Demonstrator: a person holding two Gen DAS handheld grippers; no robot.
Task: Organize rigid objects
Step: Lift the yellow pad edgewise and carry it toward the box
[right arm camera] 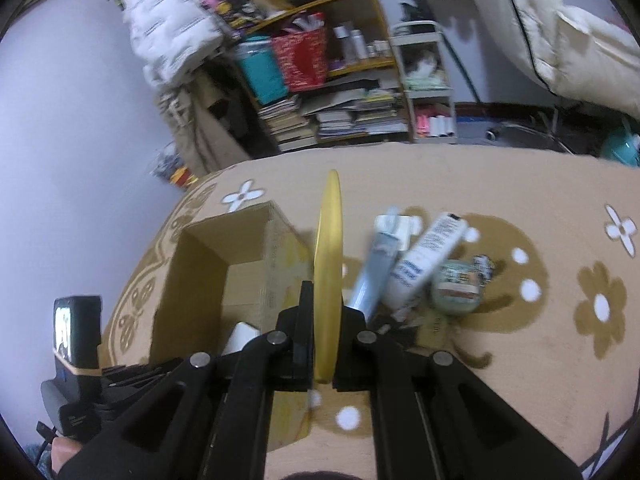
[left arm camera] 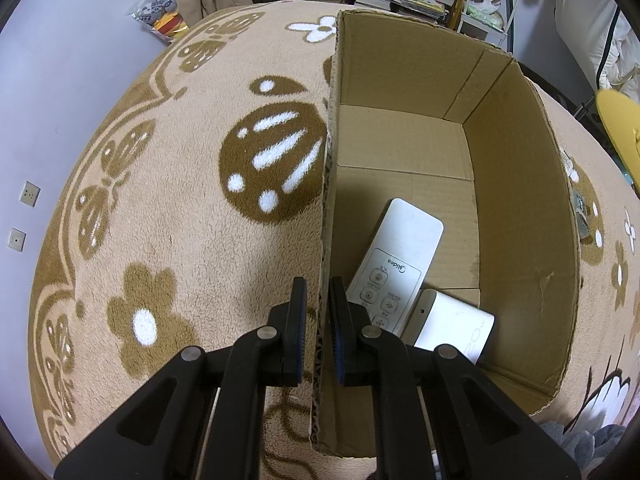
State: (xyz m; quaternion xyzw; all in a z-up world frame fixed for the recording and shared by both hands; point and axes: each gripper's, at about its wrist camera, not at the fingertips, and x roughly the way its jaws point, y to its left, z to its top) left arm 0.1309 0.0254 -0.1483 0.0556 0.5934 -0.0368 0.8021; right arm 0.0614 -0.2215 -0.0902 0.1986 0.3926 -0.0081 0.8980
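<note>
Left gripper [left arm camera: 319, 312] pinches the left wall of the cardboard box [left arm camera: 524, 216], which sits on the blanket's [left arm camera: 168, 220] left part; white remote [left arm camera: 394, 262] and white charger [left arm camera: 454, 330] lie inside. Right gripper [right arm camera: 325, 334] clamps a yellow plate [right arm camera: 328, 264] on edge, between box and tubes [right arm camera: 416, 264].

Blurred tubes [right arm camera: 404, 264], yellow plate [left arm camera: 620, 136] edge-cropped
</note>
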